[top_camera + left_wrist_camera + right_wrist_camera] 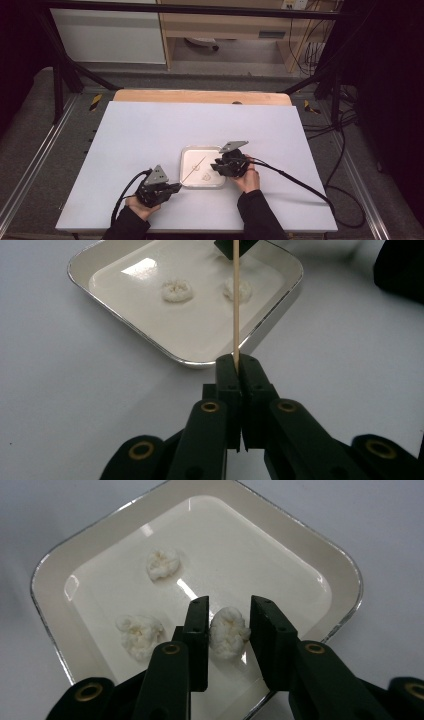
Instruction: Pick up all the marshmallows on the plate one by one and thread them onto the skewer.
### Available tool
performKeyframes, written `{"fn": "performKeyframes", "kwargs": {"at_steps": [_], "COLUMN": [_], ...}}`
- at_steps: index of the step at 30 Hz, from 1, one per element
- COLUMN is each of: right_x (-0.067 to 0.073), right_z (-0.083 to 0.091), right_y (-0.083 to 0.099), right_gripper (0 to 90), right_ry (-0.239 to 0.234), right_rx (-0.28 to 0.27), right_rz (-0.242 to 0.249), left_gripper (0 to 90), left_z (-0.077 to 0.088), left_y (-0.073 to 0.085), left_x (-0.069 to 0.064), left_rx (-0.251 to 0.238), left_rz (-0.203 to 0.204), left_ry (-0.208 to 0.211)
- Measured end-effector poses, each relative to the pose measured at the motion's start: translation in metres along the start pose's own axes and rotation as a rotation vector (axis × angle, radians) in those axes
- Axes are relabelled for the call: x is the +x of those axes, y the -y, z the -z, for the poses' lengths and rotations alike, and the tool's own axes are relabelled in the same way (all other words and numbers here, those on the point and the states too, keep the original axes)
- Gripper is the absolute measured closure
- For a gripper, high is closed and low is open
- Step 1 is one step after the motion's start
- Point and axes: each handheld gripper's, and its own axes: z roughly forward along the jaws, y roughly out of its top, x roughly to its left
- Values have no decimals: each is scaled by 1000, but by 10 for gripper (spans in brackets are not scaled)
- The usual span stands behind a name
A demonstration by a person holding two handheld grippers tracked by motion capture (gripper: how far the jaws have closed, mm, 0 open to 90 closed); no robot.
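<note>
A shallow white square tray [202,187] with a shiny rim lies at the table's front middle. In the left gripper view my left gripper [236,360] is shut on a thin wooden skewer [235,300] that reaches out over the tray [280,302]. In the high view that gripper [176,187] sits just left of the tray. My right gripper [230,605] stands open inside the tray [345,565], jaws on either side of a white puffy piece [229,632]. Two more puffy pieces [162,564] [140,632] lie on the tray floor. The right gripper [215,166] comes in over the tray's right edge.
The white tabletop [150,135] has a wooden strip [200,96] along its far edge. Black cables [300,182] trail from both grippers toward the front and right. A dark metal frame [65,75] and floor rails surround the table.
</note>
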Motion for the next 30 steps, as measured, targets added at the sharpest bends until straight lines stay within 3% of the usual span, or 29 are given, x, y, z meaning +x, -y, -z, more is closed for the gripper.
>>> {"fn": "performKeyframes", "kwargs": {"at_steps": [10,23,30], "right_x": [1,-1,-2], "right_z": [36,70,83], "right_y": [-10,-11,-16], "right_gripper": [703,704,707], "right_ry": [-94,-167,-238], "right_rx": [-116,-231,-309], "right_rz": [-55,-126,-179], "left_gripper": [884,884,884], "left_z": [0,0,0], "left_y": [0,-1,-2], "left_x": [-2,-5,-7], "left_rx": [-8,-20,-32], "left_rz": [-2,-8,-12], "left_ry": [-1,5,10]}}
